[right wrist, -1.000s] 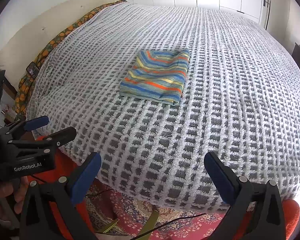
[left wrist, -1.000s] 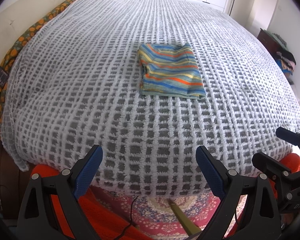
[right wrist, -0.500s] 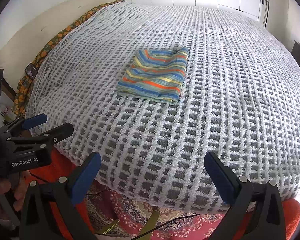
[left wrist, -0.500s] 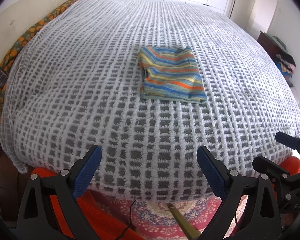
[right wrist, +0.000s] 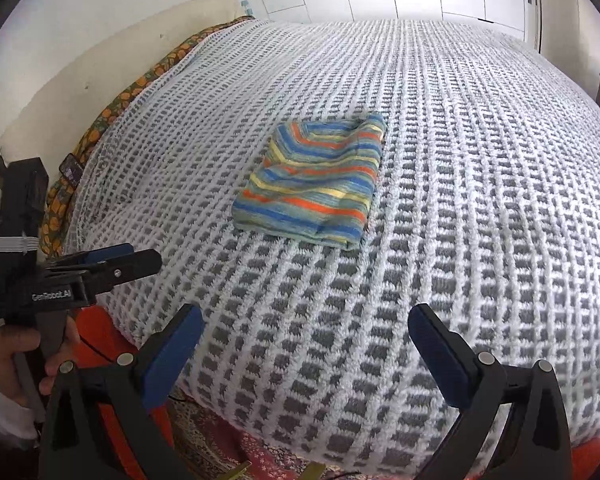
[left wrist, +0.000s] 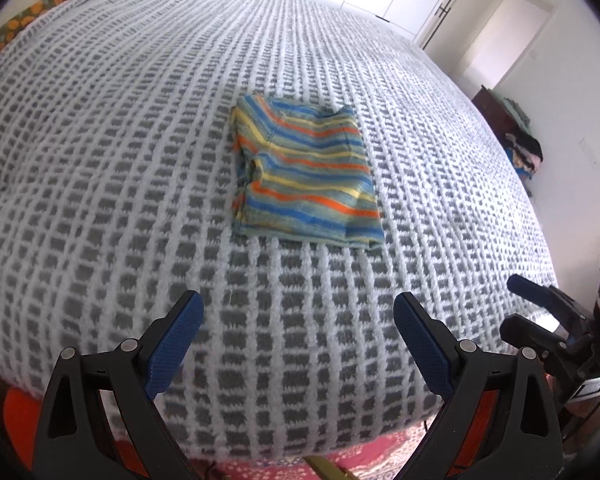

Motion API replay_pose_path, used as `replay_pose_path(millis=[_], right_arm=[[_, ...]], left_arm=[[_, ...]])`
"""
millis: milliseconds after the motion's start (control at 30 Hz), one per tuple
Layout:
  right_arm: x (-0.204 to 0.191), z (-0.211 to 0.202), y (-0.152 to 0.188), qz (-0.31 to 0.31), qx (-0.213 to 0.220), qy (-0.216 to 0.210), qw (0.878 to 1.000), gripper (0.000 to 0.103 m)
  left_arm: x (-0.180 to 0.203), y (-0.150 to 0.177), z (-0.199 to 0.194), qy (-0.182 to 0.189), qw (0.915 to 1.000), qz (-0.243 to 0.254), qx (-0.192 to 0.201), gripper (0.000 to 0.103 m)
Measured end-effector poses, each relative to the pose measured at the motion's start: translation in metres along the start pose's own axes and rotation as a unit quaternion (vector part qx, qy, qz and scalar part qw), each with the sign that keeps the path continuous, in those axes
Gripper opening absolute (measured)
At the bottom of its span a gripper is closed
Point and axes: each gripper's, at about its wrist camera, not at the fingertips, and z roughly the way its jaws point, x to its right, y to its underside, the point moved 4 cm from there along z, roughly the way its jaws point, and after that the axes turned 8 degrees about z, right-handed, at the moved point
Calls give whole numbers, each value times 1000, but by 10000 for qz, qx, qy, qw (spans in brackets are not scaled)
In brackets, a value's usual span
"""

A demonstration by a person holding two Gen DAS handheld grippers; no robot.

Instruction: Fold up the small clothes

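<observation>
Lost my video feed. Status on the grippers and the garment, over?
Left gripper open, empty. Right gripper open, empty. Striped garment folded flat mid-bed on the blanket, untouched. Nothing in the way.

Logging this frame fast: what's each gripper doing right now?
Left gripper: open, holding nothing.
Right gripper: open, holding nothing.
</observation>
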Motion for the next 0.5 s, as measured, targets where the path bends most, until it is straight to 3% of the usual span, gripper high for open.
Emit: replay_pose_path(millis=[133,267,433,500], right_arm=[[23,37,-33,511,-15,-935,9943,102],[59,99,-76,963,-130,-1621,9820,102],[102,189,-132,1505,-371,-1659,9739,99],[108,217,-147,1722,-498,-1896,9654,87]], left_arm=[[-27,-39,44,556,9983,-192,-47,96],[-54,-83,103,551,9981,-139,-243,96],[-82,-111,183,548,9943,-428,-813,95],[-83,-117,202,786,9910,-585,-915,94]])
